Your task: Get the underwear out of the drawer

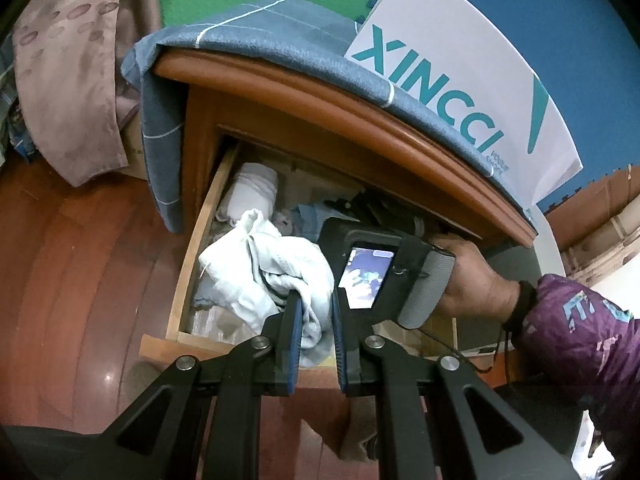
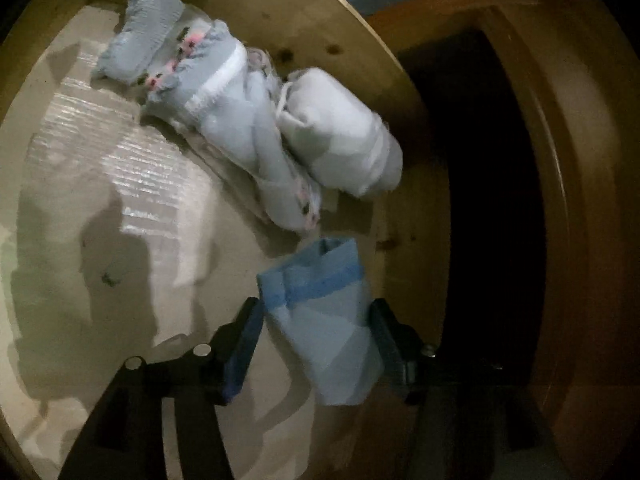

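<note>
Red-brown wood floor (image 1: 72, 280) lies under a wooden nightstand (image 1: 320, 104) draped with a blue cloth (image 1: 248, 28), its drawer (image 1: 200, 232) pulled open toward me. My left gripper (image 1: 314, 312) has its jaws narrowed tight on a bunched pale underwear piece (image 1: 272, 268), which is above the drawer's front half; its long axis runs from the pads up and left, toward the drawer's left wall.

My right hand (image 1: 472, 276) reaches under the cabinet top, and its gripper (image 2: 316, 344) sits deep in the drawer. A folded blue underwear piece (image 2: 324, 320) lies between its half-spread jaws, its banded end pointing away from me; the view is too blurred to say whether the pads press it. Beyond it, three rolled pieces (image 2: 248, 120) lie along the drawer's wall, touching one another.

The cavity to their right is black and unreadable. The drawer floor left of the rolls is bare liner (image 2: 100, 200), with open room.
</note>
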`<action>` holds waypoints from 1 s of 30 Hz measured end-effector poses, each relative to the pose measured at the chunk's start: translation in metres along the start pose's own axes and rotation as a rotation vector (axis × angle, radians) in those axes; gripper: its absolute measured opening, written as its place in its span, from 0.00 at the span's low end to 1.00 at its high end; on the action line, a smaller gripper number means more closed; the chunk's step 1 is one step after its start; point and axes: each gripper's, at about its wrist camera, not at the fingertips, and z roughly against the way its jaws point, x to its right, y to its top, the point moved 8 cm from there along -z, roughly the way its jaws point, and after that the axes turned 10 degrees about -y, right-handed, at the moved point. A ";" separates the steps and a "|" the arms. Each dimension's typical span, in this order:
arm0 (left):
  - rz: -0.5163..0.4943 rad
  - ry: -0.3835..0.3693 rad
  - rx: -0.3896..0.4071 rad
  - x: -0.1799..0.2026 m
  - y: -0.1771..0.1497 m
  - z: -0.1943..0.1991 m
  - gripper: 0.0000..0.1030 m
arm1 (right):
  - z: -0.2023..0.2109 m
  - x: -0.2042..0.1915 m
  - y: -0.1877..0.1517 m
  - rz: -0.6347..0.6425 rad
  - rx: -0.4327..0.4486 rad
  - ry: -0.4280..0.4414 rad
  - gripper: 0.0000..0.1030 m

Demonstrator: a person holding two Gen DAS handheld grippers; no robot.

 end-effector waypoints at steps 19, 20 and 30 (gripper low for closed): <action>-0.039 0.015 0.025 0.006 0.000 0.004 0.10 | 0.045 0.034 -0.035 -0.243 -0.150 0.290 0.24; -0.045 0.016 0.025 0.007 0.001 0.004 0.10 | 0.051 0.042 -0.037 -0.299 -0.160 0.316 0.24; 0.018 0.026 -0.033 -0.007 -0.003 -0.007 0.17 | 0.103 0.113 -0.066 -0.816 -0.172 0.413 0.25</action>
